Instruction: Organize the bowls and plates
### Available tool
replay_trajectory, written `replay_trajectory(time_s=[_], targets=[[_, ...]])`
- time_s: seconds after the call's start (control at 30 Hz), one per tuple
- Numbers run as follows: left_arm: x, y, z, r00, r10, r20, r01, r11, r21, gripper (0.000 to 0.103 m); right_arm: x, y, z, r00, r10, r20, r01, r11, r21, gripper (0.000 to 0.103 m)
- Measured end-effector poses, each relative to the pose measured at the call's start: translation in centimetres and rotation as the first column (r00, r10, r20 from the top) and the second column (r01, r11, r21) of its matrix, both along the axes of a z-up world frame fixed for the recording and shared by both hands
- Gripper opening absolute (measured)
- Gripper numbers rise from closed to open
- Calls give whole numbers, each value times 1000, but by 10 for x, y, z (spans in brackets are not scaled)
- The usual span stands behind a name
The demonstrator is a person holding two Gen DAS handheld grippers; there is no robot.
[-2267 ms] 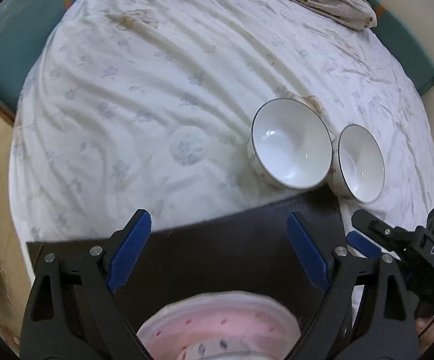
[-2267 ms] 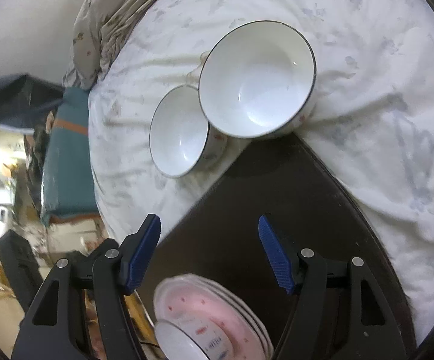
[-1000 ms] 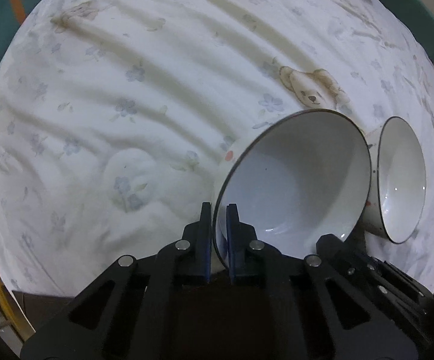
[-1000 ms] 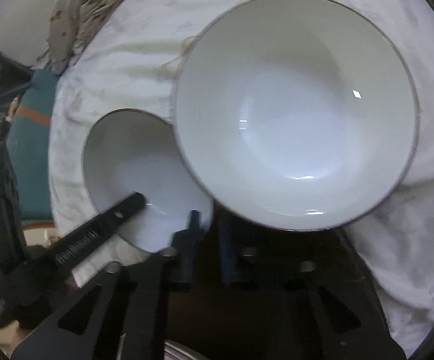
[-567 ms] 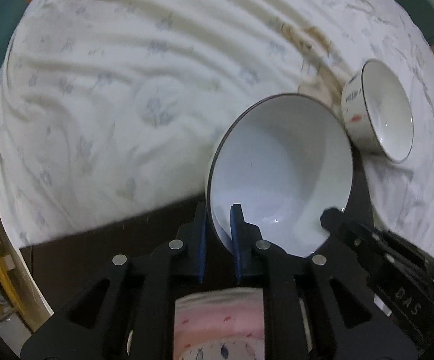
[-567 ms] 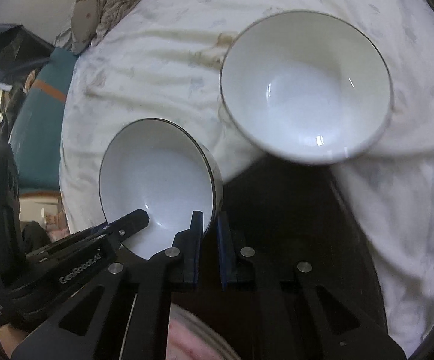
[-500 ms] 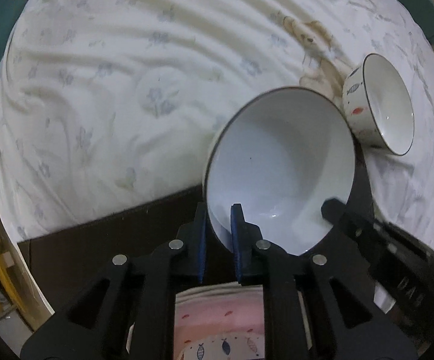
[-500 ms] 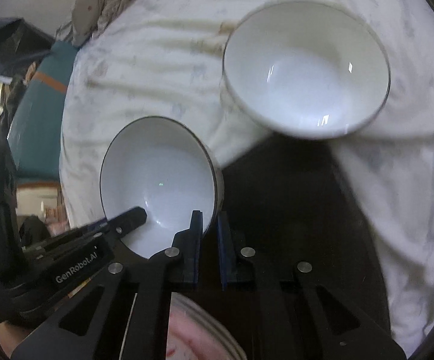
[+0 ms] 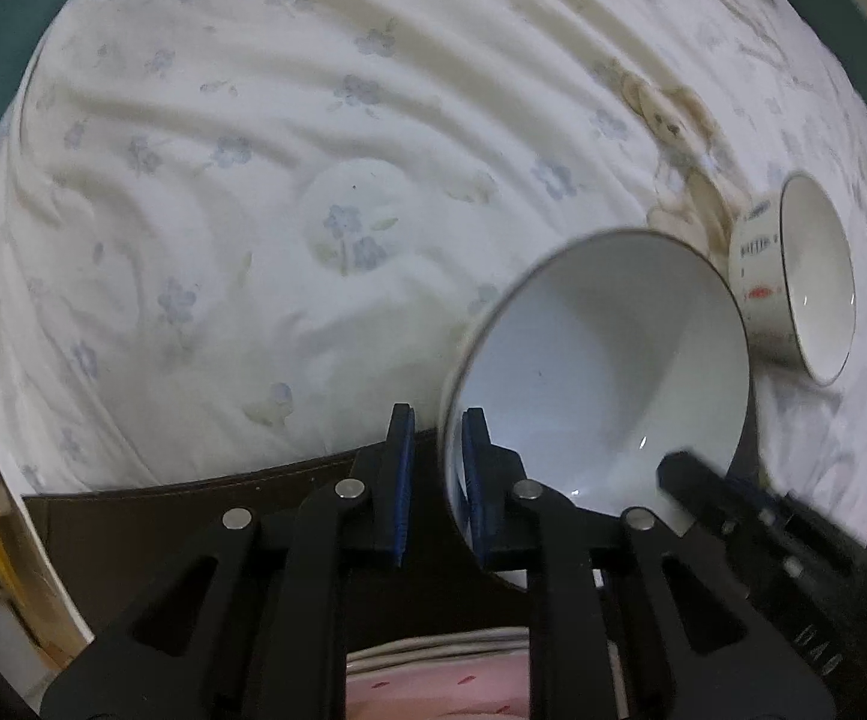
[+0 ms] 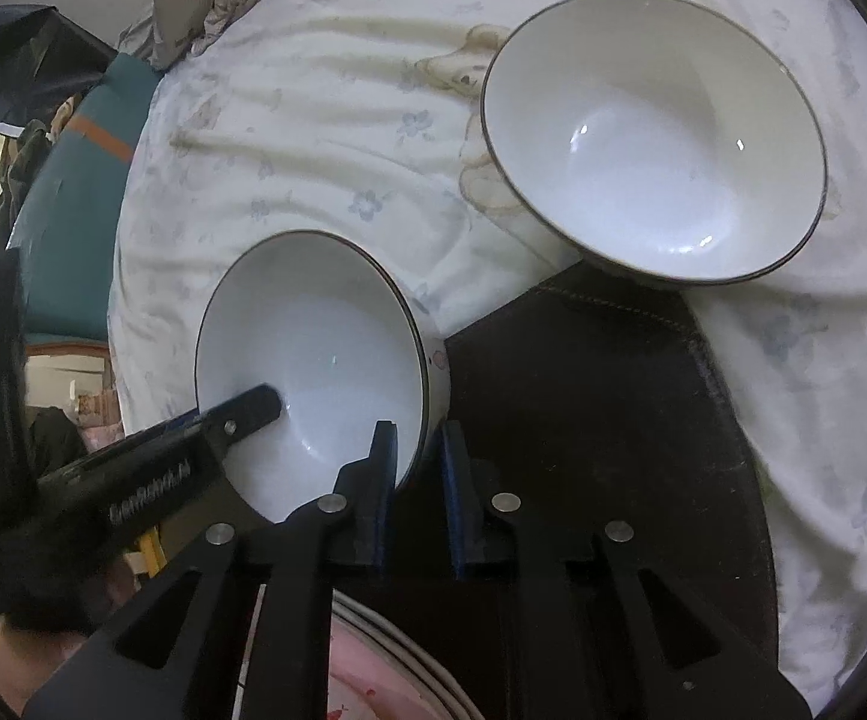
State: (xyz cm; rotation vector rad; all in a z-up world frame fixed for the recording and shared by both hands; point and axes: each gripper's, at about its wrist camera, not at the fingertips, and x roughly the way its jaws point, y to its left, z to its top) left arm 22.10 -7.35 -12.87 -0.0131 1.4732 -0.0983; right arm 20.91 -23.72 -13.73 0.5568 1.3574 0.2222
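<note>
Clamped by left gripper and right gripper, jaws narrow on opposite rims: one white bowl, tilted above dark mat edge. Probably two-handed for steadiness, bound for pink plates. Second bowl lying tilted on soft bed.

Both bowls lifted apart by the tongs

The left tongs, earlier wide open, closed on the rim of the larger bowl, and the right tongs closed on the smaller bowl. The bowls, which had sat touching on the bed, were raised, tilted and drawn apart over the dark mat.
</note>
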Motion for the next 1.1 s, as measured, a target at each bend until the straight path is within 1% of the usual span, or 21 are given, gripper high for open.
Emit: replay_trajectory(time_s=[0.03,0.07,0.23,0.37,0.47,0.5,0.53,0.63,0.77,0.87,0.9,0.97,1.1], targets=[[-4,-2,1,1000,-22,7,22,1000,13,8,1,1,1,1000,6,2,-6,1000,-2,16],[-8,-5,4,999,-39,16,39,999,34,9,2,1,2,1000,10,6,-10,1000,-7,16],[-18,-5,19,999,-28,28,26,998,52,9,3,9,10,998,47,41,-45,998,-51,15],[-32,-7,43,997,-37,70,33,997,64,10,-2,12,16,997,61,55,-59,997,-42,14],[-41,-2,63,993,-49,107,42,997,72,11,-6,14,28,995,64,81,-61,997,-36,13],[-42,3,71,991,-52,120,44,996,72,11,-7,14,33,994,67,92,-64,997,-36,13],[-32,3,74,990,-55,129,46,996,72,11,-8,15,40,992,71,103,-67,997,-35,13],[-37,10,90,986,-52,161,43,997,65,11,-12,17,60,987,82,141,-78,996,-31,13],[-56,24,114,981,-40,192,35,999,31,11,-23,22,86,975,113,189,-111,994,-20,13],[-78,29,122,976,-64,207,58,998,34,11,-35,26,104,964,135,228,-136,991,-12,13],[-82,32,123,977,-57,207,52,998,28,11,-40,26,109,962,137,238,-139,990,-9,13],[-96,40,124,980,-39,195,40,999,1,11,-50,29,114,958,149,246,-154,988,-2,13],[-120,47,127,979,-39,201,41,999,-5,11,-73,39,115,955,178,239,-182,983,-4,13]])
